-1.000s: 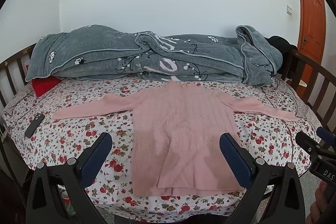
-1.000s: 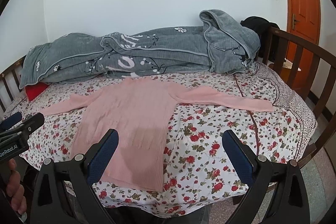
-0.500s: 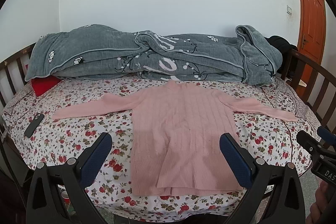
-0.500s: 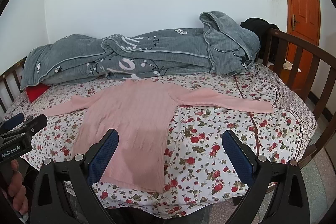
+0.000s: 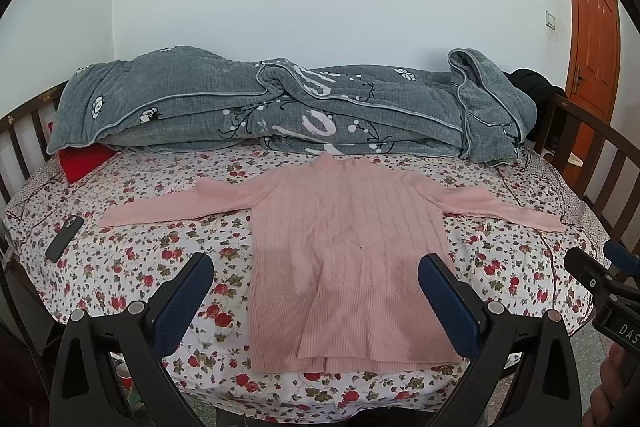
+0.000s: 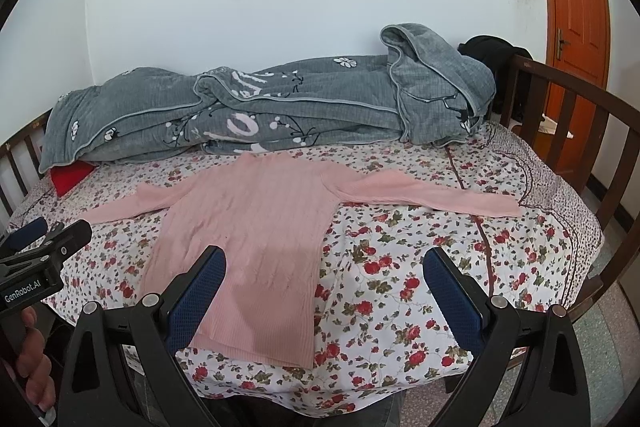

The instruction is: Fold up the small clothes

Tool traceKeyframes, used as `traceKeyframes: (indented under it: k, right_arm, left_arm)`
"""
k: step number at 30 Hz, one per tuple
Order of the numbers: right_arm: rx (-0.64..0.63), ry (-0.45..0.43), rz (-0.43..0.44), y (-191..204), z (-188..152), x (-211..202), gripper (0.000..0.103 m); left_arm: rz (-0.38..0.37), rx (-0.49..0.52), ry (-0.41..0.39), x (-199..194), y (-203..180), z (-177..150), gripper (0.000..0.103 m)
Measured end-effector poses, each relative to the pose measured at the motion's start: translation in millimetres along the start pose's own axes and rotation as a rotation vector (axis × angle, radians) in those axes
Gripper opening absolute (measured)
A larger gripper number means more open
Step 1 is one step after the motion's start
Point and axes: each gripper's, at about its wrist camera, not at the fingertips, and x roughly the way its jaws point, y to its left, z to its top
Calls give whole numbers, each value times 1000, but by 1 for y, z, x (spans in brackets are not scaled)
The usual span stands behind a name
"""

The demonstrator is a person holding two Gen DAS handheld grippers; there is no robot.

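- Since a second ago both cameras have drawn slightly back and up from the bed, so the pink ribbed knit sweater (image 5: 344, 259) sits a little lower and smaller in each view; the sweater itself has not shifted
- The sweater lies flat and unfolded on the white bedsheet printed with red flowers (image 5: 120, 267), collar toward the wall, hem near the front edge, both sleeves spread out to the sides
- The left gripper (image 5: 316, 303) is held above the front edge of the bed with its blue-padded jaws wide apart and nothing between them; the sweater's lower half shows through the gap
- The right gripper (image 6: 324, 291) is likewise spread wide and empty, hovering over the sweater's right hem and the bare sheet beside it
- In the right wrist view the left gripper's body reads "GenRobot.AI"; in the left wrist view the right gripper's body shows the letters "DAS", the rest cut off
- A rolled grey quilted blanket with white flower and letter print (image 5: 280, 107) lies along the wall behind the collar; its lettering is too folded to read
- A red cushion (image 5: 82, 163) pokes out under the blanket's left end, and a dark flat phone-like object (image 5: 64, 239) rests on the sheet beyond the left sleeve
- An orange wooden door (image 6: 576, 39) stands at the far right
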Motion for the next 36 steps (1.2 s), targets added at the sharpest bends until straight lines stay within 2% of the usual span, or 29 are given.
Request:
traceKeyframes:
  k: [25, 32, 36]
  right_arm:
    - [1, -2, 4, -1, 0, -1, 98]
    - [-7, 17, 9, 5, 0, 13, 99]
    - [-35, 50, -2, 13, -2, 36, 101]
  left_arm:
    - [0, 4, 1, 0, -2, 3, 103]
    - [-1, 38, 14, 24, 5, 5, 103]
    - [12, 11, 41, 54, 22, 2, 103]
